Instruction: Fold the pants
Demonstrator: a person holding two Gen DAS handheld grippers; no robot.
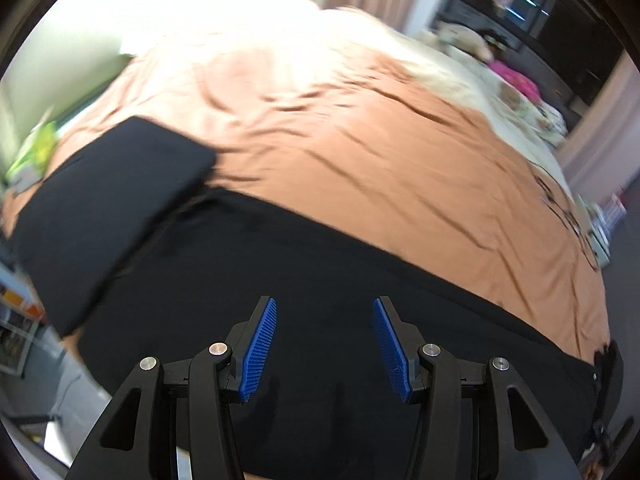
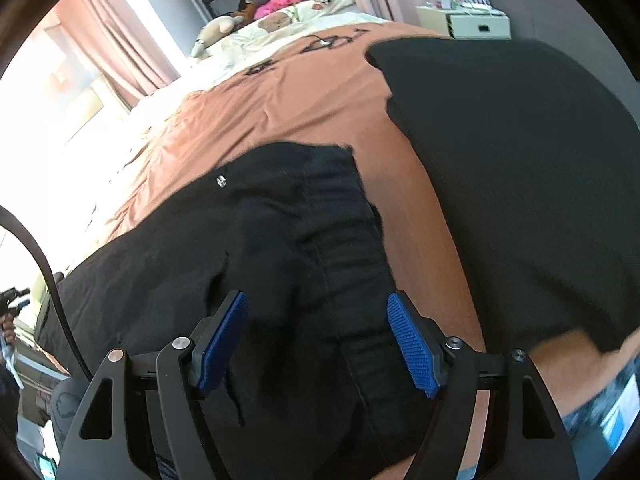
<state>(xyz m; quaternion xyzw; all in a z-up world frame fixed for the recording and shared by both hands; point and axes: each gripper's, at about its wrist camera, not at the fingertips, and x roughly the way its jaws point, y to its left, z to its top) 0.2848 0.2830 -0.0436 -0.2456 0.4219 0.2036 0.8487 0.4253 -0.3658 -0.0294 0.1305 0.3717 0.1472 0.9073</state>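
1. We see black pants [image 1: 320, 280] with no pattern.
2. They lie on a plain terracotta-orange bedspread [image 1: 340, 140] bearing a black line drawing [image 2: 320, 46] near one end.
3. Our left claw [image 1: 324, 344] and right claw [image 2: 316, 344] are black with ribbed blue pads [image 1: 260, 348].
4. We see a cream quilt [image 2: 280, 28], a bright pink item [image 2: 280, 2], and dusty pink curtains [image 2: 116, 44].
5. A white drawer unit [image 2: 464, 22] stands beyond.

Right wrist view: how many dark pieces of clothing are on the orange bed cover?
2. The black pants lie in the middle, under the open right gripper; a second dark garment lies to their right. Others may be hidden outside the view.
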